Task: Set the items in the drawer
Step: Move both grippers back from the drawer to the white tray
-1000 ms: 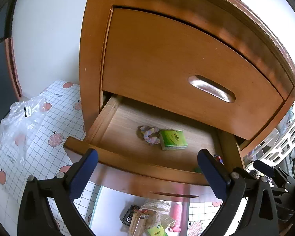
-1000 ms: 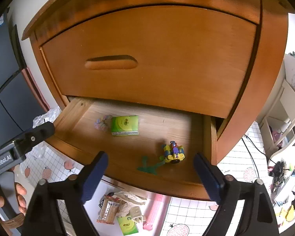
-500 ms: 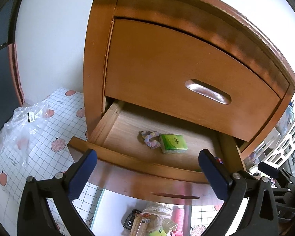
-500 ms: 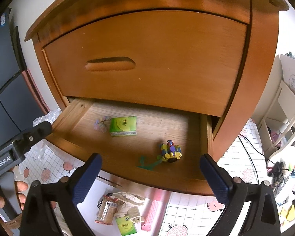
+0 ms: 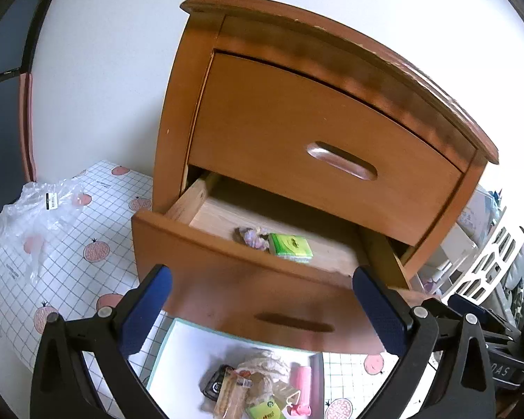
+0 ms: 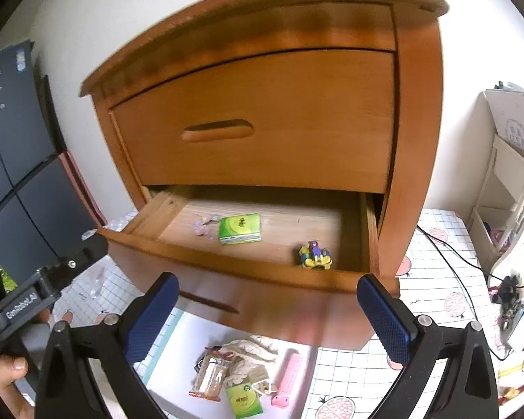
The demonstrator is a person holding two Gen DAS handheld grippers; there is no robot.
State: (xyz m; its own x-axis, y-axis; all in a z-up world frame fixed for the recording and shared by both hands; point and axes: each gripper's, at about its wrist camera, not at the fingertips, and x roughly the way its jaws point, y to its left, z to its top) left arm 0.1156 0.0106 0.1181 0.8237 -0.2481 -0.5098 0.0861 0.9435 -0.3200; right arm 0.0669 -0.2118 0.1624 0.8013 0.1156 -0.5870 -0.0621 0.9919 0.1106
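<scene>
Both tools have drawn back from the wooden nightstand [image 6: 297, 111] since the earlier frames, so the whole cabinet now shows. Its lower drawer [image 6: 262, 300] stands pulled out; the upper drawer [image 5: 318, 160] is shut. Left tool [image 5: 262, 310] and right tool [image 6: 267, 314] both hang with fingers spread wide, holding nothing. Inside the drawer: green tissue pack [image 6: 240, 228] mid-floor, pale hair tie [image 6: 203, 225] just beside it, yellow toy car [image 6: 314, 255] near the front right corner. Remaining items [image 6: 237, 373] lie piled on the white mat [image 6: 178, 349] on the floor below.
</scene>
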